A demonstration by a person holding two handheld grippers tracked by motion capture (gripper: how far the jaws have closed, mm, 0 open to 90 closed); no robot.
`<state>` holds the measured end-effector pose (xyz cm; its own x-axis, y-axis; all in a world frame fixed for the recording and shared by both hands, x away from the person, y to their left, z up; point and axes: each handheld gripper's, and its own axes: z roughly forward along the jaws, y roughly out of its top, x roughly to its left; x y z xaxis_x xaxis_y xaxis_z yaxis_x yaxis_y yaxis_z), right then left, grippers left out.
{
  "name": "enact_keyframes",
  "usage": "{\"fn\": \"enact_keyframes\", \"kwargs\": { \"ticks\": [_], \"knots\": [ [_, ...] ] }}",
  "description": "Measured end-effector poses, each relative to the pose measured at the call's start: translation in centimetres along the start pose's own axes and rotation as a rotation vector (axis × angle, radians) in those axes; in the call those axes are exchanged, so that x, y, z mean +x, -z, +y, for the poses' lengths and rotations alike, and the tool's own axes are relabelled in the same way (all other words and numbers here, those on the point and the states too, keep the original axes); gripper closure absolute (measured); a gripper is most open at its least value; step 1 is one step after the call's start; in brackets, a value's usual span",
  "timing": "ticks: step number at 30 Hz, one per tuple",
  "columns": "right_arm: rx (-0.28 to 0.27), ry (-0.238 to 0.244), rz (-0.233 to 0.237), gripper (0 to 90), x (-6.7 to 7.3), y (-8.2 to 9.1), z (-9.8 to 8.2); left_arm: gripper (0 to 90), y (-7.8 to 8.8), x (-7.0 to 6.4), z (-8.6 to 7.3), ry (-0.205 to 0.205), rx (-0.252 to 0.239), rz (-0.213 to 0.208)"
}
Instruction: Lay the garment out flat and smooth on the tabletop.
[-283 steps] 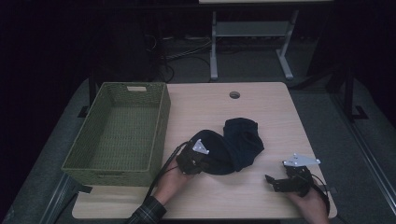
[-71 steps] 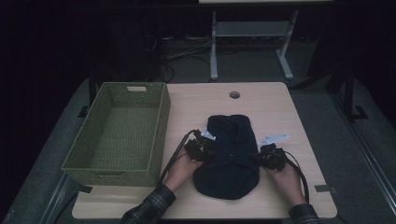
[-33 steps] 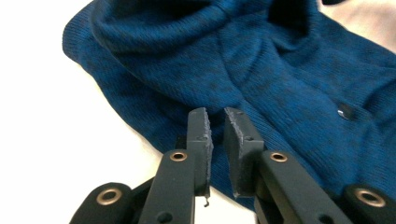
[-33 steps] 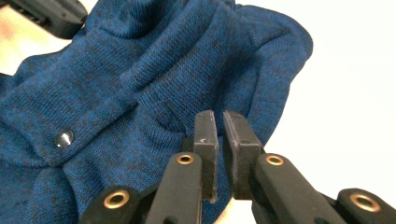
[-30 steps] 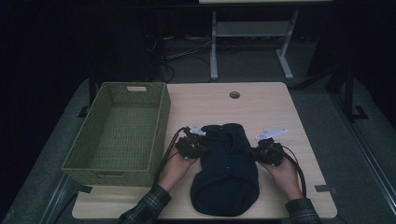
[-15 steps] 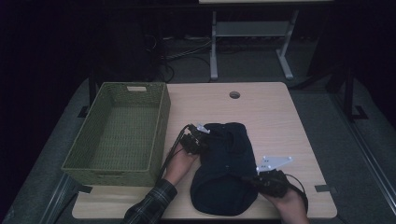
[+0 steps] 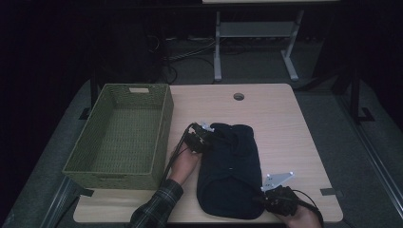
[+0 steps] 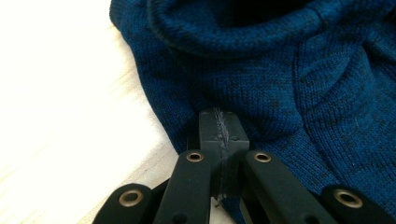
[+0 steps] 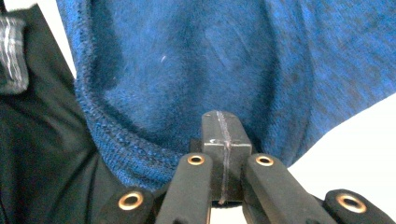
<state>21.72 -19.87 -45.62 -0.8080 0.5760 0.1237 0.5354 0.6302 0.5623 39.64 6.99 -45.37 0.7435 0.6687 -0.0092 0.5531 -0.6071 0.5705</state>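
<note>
The left gripper (image 7: 202, 141) pinches the blue sweater (image 7: 230, 168) at its far-left collar; the right gripper (image 7: 274, 199), newly moved to the near hem, seemingly clamps it too, ready for folding.

Folded navy knit sweater (image 7: 229, 171), flat on table

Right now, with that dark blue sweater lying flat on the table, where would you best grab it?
By its edges, coming in level from the sides. The sweater lies flat and limp, so only a hem or side fold gives the jaws something to pinch. The left gripper is at its upper left edge, the right gripper at its lower right corner.
</note>
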Motion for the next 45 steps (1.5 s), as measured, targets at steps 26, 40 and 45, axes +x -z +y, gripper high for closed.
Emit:
{"fn": "enact_keyframes", "kwargs": {
  "ticks": [26, 40, 45],
  "knots": [
    [-0.211, -0.046, -0.035, 57.6, -3.8, 1.9, 2.2, 76.0, 1.3, 0.8, -1.8, 0.058, -0.069, -0.088],
    [-0.253, -0.089, -0.132, 42.7, -7.8, 1.2, 5.4, 52.1, 3.4, 1.5, -0.8, 0.086, -0.142, -0.052],
    [-0.269, -0.105, -0.143, 40.0, -9.1, 1.0, 6.2, 50.4, 3.7, 2.0, 0.2, 0.08, -0.161, -0.045]
  ]
}}
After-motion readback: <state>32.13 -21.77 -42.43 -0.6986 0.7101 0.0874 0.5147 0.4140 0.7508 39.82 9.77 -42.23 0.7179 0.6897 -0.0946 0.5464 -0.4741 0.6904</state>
